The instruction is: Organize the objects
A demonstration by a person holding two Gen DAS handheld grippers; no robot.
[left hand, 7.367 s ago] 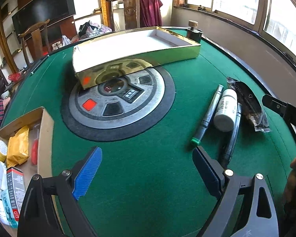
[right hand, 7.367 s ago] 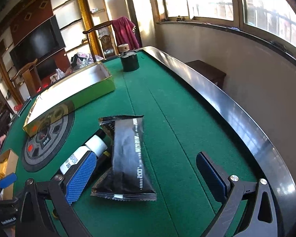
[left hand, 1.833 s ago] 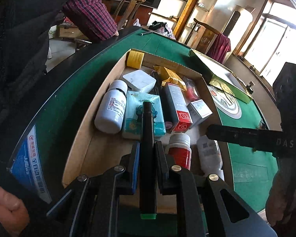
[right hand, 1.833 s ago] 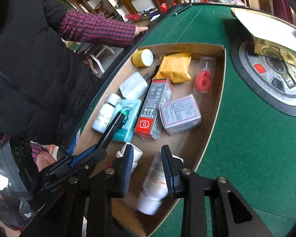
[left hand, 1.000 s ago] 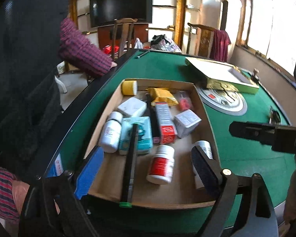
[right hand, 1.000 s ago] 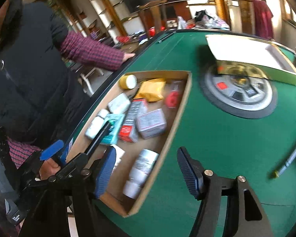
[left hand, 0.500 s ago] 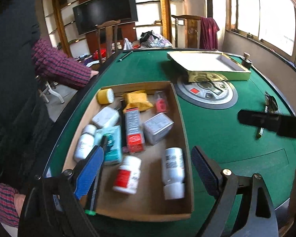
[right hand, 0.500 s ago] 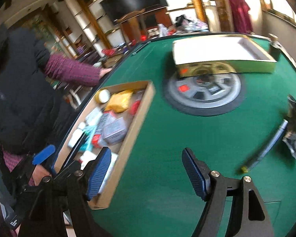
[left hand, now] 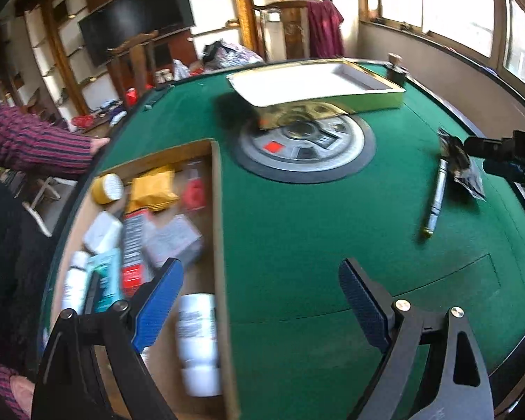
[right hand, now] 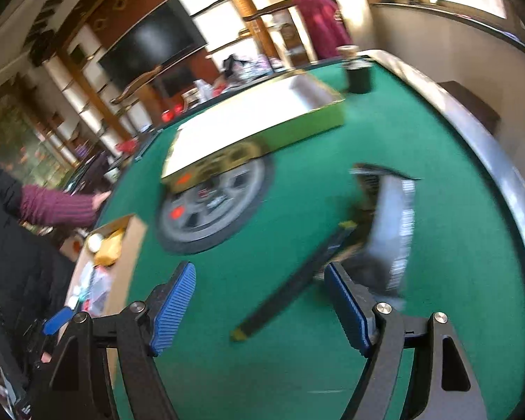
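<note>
A cardboard tray (left hand: 216, 210) at the table's left holds several bottles, boxes and packets, among them a white bottle (left hand: 196, 329) and a black marker at its left side. A second marker (left hand: 435, 197) and a black snack packet (left hand: 460, 164) lie on the green felt at the right; they also show in the right wrist view, marker (right hand: 297, 280) and packet (right hand: 390, 224). My left gripper (left hand: 259, 304) is open and empty over the tray's right wall. My right gripper (right hand: 259, 308) is open and empty just above the marker.
A round grey control panel (left hand: 304, 147) sits mid-table, with a gold-sided open box (left hand: 318, 84) behind it and a dark jar (right hand: 358, 73) at the far edge. A person in a striped sleeve (left hand: 35, 147) leans on the left rim. Chairs stand behind the table.
Both grippers have swung right, away from the tray toward the marker and packet. The left gripper let go of the first marker in the tray; the right let go of the white bottle.
</note>
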